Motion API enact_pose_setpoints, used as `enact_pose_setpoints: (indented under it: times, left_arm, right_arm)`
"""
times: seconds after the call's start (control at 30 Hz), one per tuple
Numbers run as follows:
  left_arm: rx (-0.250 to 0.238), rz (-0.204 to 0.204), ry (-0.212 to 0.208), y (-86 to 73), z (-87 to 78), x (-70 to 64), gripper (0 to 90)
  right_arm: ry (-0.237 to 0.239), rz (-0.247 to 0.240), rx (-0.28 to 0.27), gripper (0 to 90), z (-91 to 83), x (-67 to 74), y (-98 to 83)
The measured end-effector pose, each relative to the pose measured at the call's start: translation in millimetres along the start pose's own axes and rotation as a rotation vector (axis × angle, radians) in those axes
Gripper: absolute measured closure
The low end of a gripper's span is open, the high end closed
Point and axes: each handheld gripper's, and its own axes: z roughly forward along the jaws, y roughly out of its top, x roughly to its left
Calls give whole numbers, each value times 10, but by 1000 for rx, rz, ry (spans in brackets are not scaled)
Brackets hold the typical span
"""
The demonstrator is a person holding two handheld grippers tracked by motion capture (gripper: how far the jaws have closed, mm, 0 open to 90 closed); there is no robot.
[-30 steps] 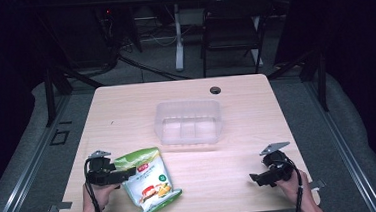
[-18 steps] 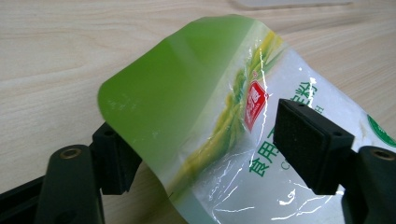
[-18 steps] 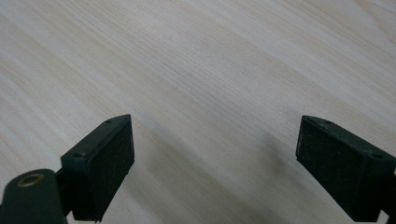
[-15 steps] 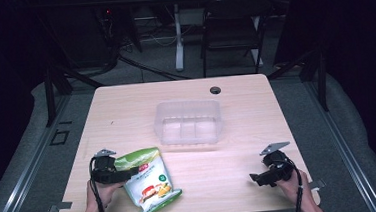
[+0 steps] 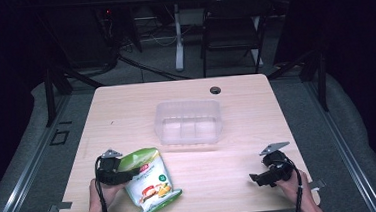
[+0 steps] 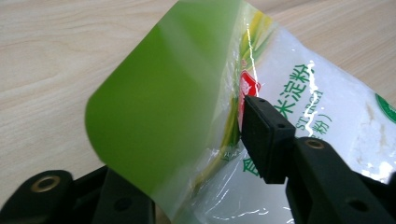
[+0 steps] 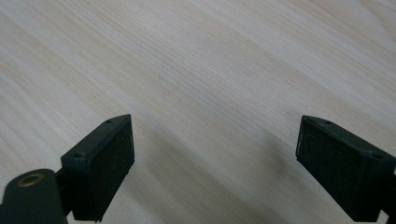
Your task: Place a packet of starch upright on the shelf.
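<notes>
A: What's the bag look like?
B: Starch bag [image 5: 149,181]: green top band, clear white body, red logo, food picture low on the front. It sits at the near-left of the worktop [image 5: 236,112], top edge curled up.
A: Left gripper?
B: Left gripper [image 5: 111,169] is at the bag's top-left corner. Its jaws have just been closing, with the green flap between them. One finger [image 6: 266,140] presses the bag's front; the other is hidden behind the flap, so I can't tell if it's clamped.
A: Right?
B: Right gripper [image 5: 267,173] fingers are wide apart over bare wood, near-right.
A: Change since earlier?
B: The bag and the clear tub [image 5: 188,122] lie where they were.
</notes>
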Motion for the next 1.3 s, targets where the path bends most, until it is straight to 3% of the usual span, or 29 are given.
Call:
enact_pose_setpoints:
  times: [0.23, 0.33, 0.7, 0.93, 1.17, 1.3]
  left_arm:
    - [6, 44, 14, 5, 15, -72, 712]
    - [19, 85, 25, 11, 16, -121, 759]
    - [15, 134, 27, 11, 13, -150, 860]
    - [-11, 109, -28, 9, -37, -106, 893]
    - [-44, 97, -43, 15, -97, -97, 894]
    - [-83, 69, -49, 21, -166, -67, 894]
  right_arm:
    - [1, -2, 2, 110, -4, -2, -1]
    - [3, 2, -3, 110, -2, 3, -1]
    - [-4, -4, 3, 110, -10, -1, -1]
    - [-6, -4, 0, 110, -12, -2, -2]
    - [-7, -3, -1, 110, -17, -2, -3]
    - [-5, -5, 0, 110, -21, -8, -3]
